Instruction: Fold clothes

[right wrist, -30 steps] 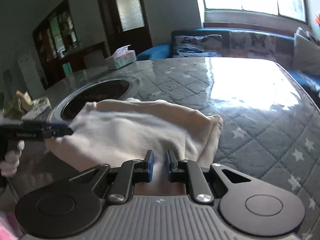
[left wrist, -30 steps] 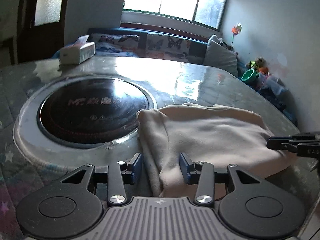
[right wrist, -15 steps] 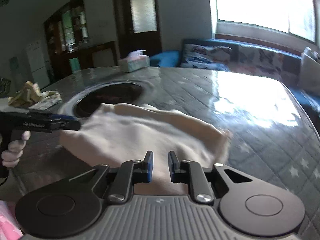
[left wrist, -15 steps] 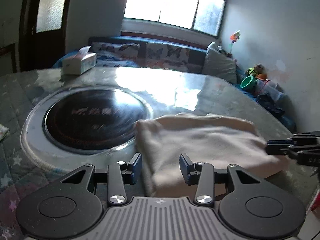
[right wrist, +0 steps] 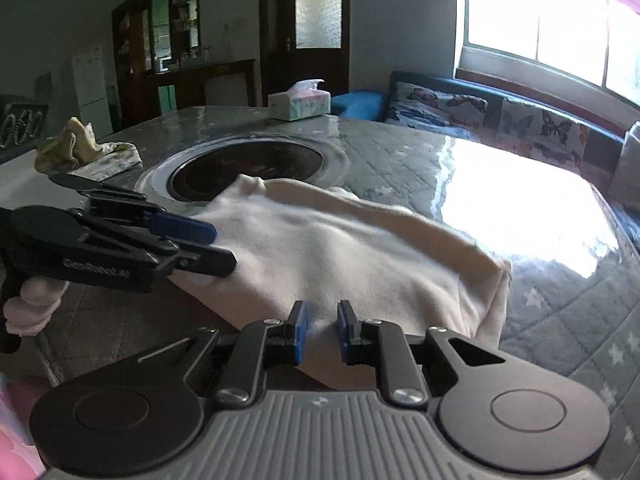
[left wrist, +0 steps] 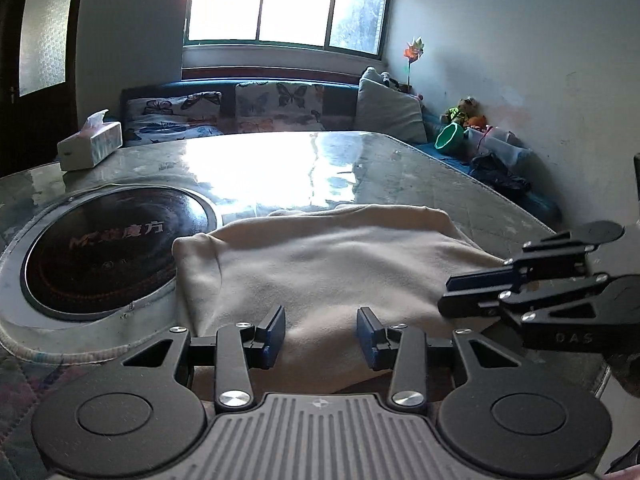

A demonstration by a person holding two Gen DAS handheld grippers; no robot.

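Left gripper [left wrist: 321, 334] at the near edge of the table [left wrist: 280, 168], jaws closing but with a clear gap between the blue pads; cream garment [left wrist: 332, 264] lies under and between them, pads not pressing it. Right gripper [right wrist: 321, 330] jaws narrow, a small gap showing; a ridge of the same cloth sits between the pads, whether pinched cannot be told. Each gripper shows in the other's view: the left one [right wrist: 218, 246] at the garment's left side, held by a gloved hand [right wrist: 32, 308]; the right one [left wrist: 452, 294] at the garment's right side.

Garment folded into a rough rectangle, several layers thick at its right edge, lying flat along the near edge of the table. Its far left corner overlaps the rim of a round dark hob [left wrist: 104, 248] set into the tabletop. Tissue box [left wrist: 90, 145] at the far left corner. Crumpled yellowish cloth [right wrist: 86, 152] near the left edge. Beyond the table, a sofa with butterfly cushions [left wrist: 276, 106] under a bright window [left wrist: 286, 2].
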